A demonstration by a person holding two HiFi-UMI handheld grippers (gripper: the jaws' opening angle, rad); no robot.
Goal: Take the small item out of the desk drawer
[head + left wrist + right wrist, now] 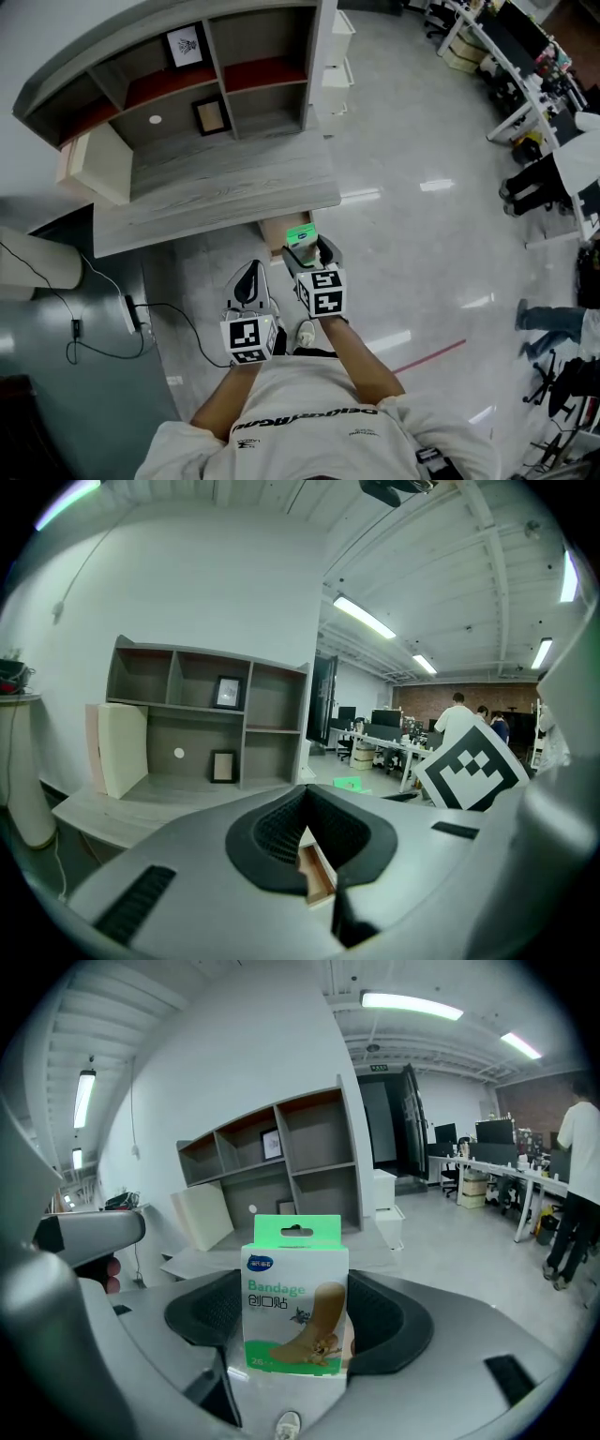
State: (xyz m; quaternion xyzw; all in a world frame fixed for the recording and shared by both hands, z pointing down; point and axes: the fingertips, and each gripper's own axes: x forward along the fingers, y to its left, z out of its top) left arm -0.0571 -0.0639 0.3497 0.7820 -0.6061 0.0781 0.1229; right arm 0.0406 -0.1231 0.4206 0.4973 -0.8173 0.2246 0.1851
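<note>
A green-and-white bandage box (293, 1297) stands upright between the black pads of my right gripper (295, 1316), which is shut on it. From the head view, the same box (301, 233) sits at the tip of the right gripper (309, 251), just in front of the open wooden drawer (279, 232) under the grey desk (216, 192). My left gripper (249, 279) hangs lower left of it, shut with nothing held. In the left gripper view its jaws (307, 803) meet, and a slice of the drawer (317, 869) shows through the hollow between the pads.
A shelf hutch (187, 75) with two small picture frames stands on the desk. A white cylinder (33, 262) and a power strip with cables (131, 314) lie at the left. A white drawer unit (337, 56) stands beyond the desk. Office desks and people (553, 187) fill the right.
</note>
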